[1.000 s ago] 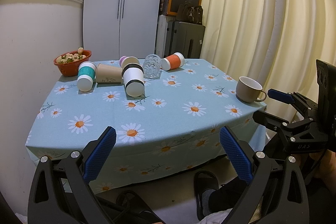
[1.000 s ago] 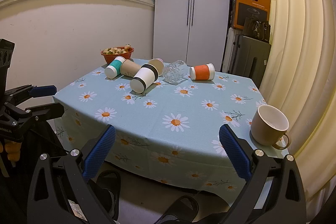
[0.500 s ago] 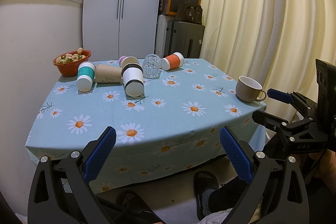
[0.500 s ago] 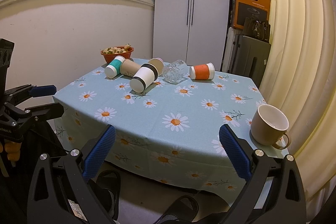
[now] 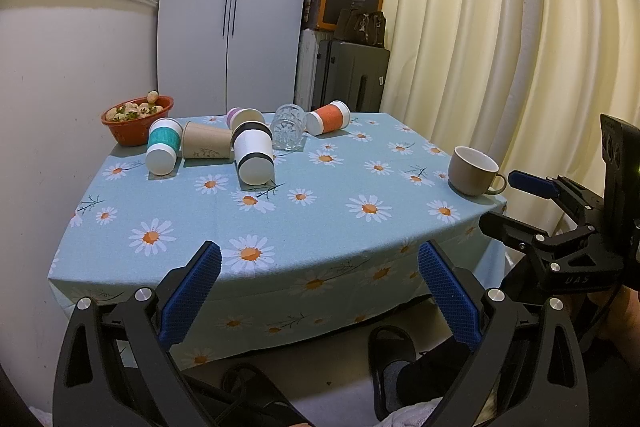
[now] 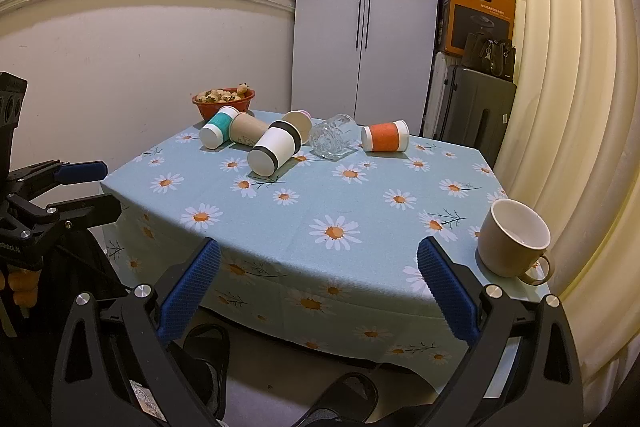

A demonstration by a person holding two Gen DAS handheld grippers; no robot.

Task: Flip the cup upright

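The table [image 5: 360, 227], draped in a daisy-print cloth, is seen from its near edge by both cameras. At its far side a cluster of tipped cups is gathered beside a red bowl [image 5: 138, 125] of food: a teal-sleeved paper cup [image 5: 162, 147], a brown paper cup [image 5: 208, 146], a black-banded white paper cup [image 5: 254, 157], a pink-edged cup [image 5: 244, 115] behind them, a cut-glass tumbler [image 5: 287, 131] and an orange-sleeved paper cup [image 5: 329, 118], all lying on their sides. A tan ceramic mug [image 6: 514, 241] already stands upright at the near right corner. The paper cups are judged light and easily crushed, so a gentle pinch across the sleeved mid-body is advised; the tumbler is judged heavier, slippery and breakable. The left gripper [image 5: 318, 287] and right gripper [image 6: 318, 285] are both held short of the table, jaws spread wide and empty.
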